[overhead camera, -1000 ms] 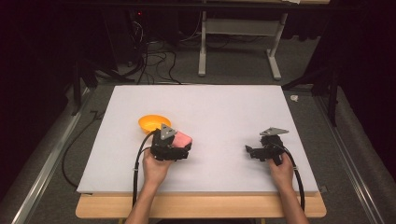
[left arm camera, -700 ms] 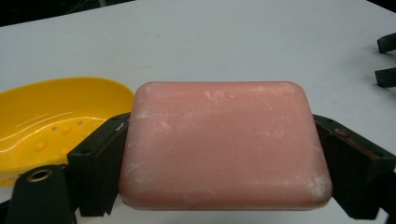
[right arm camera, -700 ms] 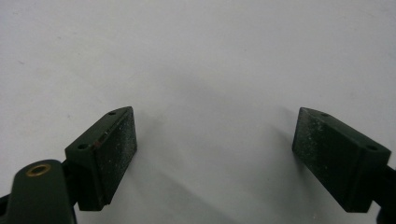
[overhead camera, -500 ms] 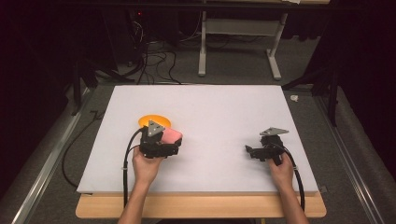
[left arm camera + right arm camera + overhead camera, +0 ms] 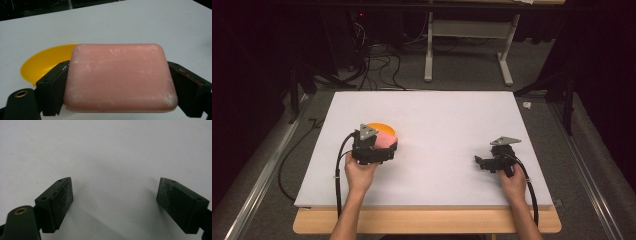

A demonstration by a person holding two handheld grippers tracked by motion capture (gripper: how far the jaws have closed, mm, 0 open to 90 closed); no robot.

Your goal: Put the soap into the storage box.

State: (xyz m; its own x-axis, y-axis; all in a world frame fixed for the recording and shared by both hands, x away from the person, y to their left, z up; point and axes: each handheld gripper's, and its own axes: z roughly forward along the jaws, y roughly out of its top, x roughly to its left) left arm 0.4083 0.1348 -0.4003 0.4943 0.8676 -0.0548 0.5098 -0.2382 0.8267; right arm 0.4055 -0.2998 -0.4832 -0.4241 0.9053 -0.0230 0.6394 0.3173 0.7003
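Scuffed pink soap bar (image 5: 120,77) lies flat, above yellow dish (image 5: 43,63)

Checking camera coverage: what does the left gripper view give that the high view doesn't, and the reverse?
Left gripper view alone: the scuffed, whitish-marked face of the pink rounded-rectangle soap bar and both black jaw pads pressed against its two sides.
High view alone: the right gripper with nothing between its jaws, both forearms, the wooden table edge and the floor cables.
Both: the left gripper clamped on the soap, the shallow yellow plastic dish just beyond it, and the white board.
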